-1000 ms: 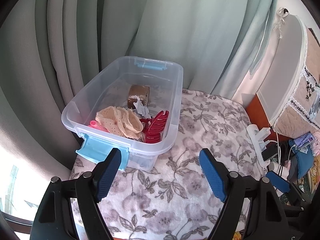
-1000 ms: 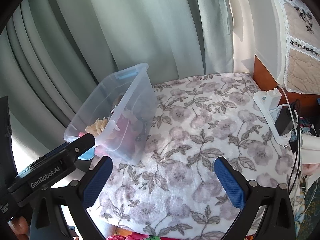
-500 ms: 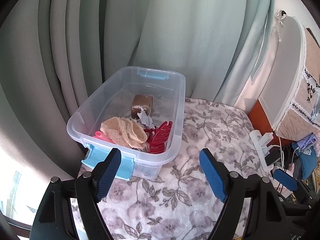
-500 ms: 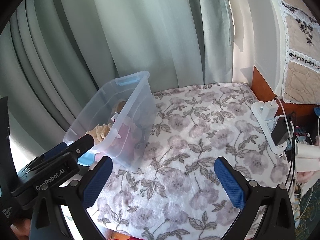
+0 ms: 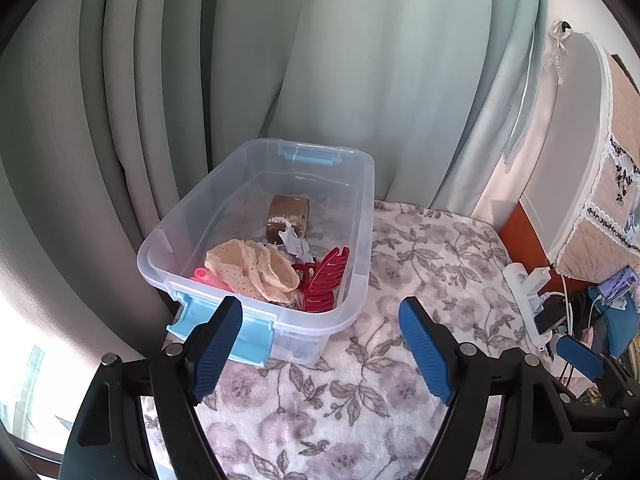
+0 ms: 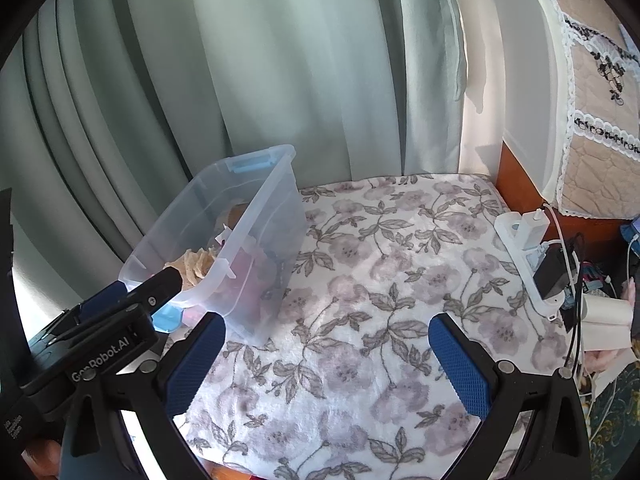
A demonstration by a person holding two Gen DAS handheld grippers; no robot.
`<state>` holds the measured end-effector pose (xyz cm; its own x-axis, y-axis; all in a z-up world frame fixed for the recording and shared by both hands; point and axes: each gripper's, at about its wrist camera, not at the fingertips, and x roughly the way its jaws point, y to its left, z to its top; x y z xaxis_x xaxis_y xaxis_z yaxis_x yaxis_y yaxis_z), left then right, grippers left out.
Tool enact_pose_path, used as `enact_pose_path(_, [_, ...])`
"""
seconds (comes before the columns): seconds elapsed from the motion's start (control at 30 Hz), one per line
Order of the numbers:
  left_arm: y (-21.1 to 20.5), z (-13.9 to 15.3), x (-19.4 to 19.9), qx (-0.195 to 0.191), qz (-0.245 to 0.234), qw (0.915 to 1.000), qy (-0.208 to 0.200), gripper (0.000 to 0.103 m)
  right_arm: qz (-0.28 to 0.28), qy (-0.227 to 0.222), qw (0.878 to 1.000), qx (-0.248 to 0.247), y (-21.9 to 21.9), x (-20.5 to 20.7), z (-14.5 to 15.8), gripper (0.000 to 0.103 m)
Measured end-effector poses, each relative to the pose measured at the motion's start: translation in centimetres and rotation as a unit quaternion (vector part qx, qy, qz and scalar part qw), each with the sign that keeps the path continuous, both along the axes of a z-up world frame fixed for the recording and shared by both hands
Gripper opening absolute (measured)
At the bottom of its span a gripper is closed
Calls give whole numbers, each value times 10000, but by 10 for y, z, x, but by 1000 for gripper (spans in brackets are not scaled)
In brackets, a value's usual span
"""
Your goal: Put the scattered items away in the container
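A clear plastic container with blue latches stands at the left of a floral blanket. Inside it lie a brown tape roll, a cream lace cloth, a red hair claw, a pink item and a crumpled white scrap. My left gripper is open and empty, just short of the container's near end. My right gripper is open and empty over the blanket, right of the container. The left gripper's body shows at the lower left of the right wrist view.
Grey-green curtains hang close behind the container. A white power strip with chargers and cables lies along the blanket's right edge. A lace-trimmed quilted cover drapes over furniture at the right.
Both grippers have pulled back and risen, so the container looks smaller and farther away. Both stay open and empty.
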<state>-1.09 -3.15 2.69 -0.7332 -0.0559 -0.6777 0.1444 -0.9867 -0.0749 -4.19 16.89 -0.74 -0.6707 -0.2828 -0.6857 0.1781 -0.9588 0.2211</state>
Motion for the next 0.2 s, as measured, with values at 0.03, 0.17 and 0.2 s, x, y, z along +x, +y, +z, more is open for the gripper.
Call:
enact_pose_path(0.03, [0,0,0,6,-13,10000,-3,81,2,-2,10000,6,0,0,0,103])
enact_pose_path(0.17, [-3,1,0,120,-76,9999,15,81,35,48,10000,-56,1,1,2,103])
enact_pose_path(0.2, [-3,1,-1,148,-75,9999,15,81,24,66,10000,-56,1,2,2,103])
